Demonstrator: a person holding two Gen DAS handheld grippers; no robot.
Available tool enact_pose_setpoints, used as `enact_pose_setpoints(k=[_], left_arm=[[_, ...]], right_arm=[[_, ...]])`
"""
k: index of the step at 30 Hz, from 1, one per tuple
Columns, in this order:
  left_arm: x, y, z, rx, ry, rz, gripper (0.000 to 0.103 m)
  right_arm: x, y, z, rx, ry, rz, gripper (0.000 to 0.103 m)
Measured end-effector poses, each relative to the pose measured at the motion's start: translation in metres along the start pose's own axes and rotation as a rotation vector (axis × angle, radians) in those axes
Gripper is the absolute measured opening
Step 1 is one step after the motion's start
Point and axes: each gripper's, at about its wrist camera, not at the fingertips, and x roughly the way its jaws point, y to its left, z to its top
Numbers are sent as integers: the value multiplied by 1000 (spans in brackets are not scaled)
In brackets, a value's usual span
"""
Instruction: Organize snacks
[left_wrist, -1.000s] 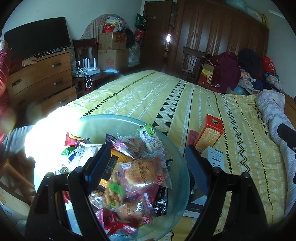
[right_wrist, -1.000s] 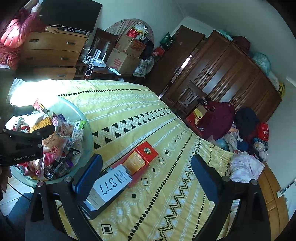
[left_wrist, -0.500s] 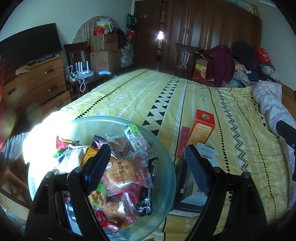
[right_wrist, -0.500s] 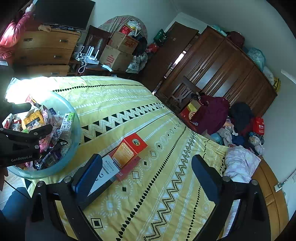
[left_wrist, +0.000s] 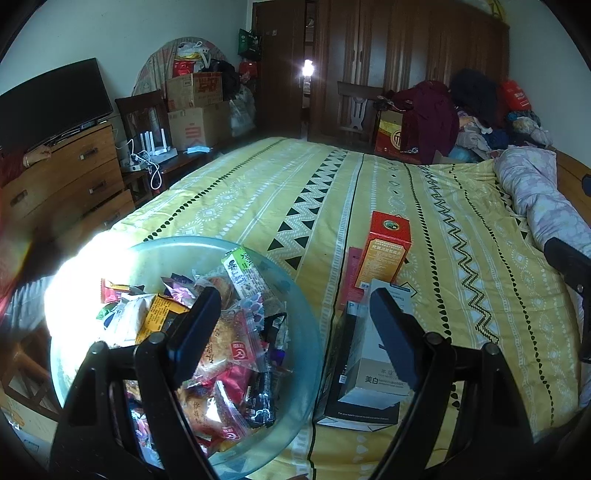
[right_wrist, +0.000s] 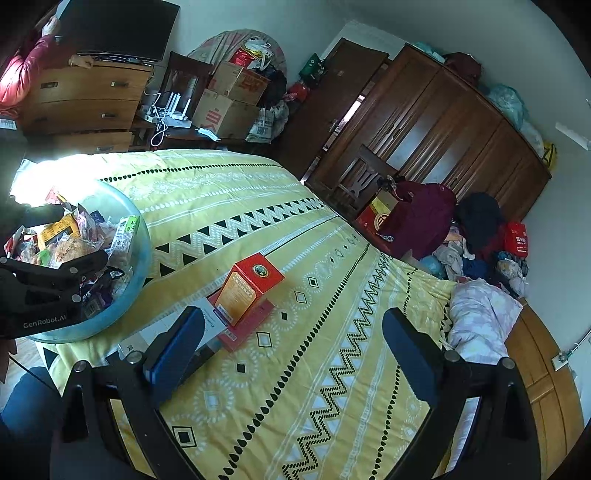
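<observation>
- The left claw (left_wrist: 291, 314) hangs open over the near rim of the glass bowl (left_wrist: 306, 354), holding nothing; its left finger sits above the snack packets (left_wrist: 225, 347) heaped inside, its right finger above the boxes just beside the bowl at 3 o'clock
- The right claw (right_wrist: 291, 350) is also spread wide and empty, hovering over the yellow bedspread (right_wrist: 332, 280), well clear of the bowl
- The snacks lie loose and overlapping in the bowl, a clear-wrapped biscuit pack on top near the middle; a green bar (left_wrist: 242, 271) leans on the far rim at 12 o'clock
- The red box (left_wrist: 384, 254) stands upright on the bed past the white box (left_wrist: 376, 373) and the flat dark one under it
- Judging from this, the step is picking one packet; I would drop the left claw squarely over the topmost pack, pinch its crimped edge rather than the brittle middle; lift straight up so neighbours do not drag out
- The wrappers look slippery; the bowl may slide on soft bedding, so go gently
</observation>
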Motion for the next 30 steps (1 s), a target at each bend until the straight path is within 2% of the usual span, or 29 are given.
enact_pose_setpoints(k=[23,27,30], left_arm=[[0,-59,-9,83,20,-35,84],[5,-86,-19,111,30,-78,86],[14,-123,-43,172,54,-148,92]], right_arm=[[0,-29,-27,39,16,-22,99],[10,-41,-49,81,29,-25,103],[35,-68,-97,234,97,32,103]])
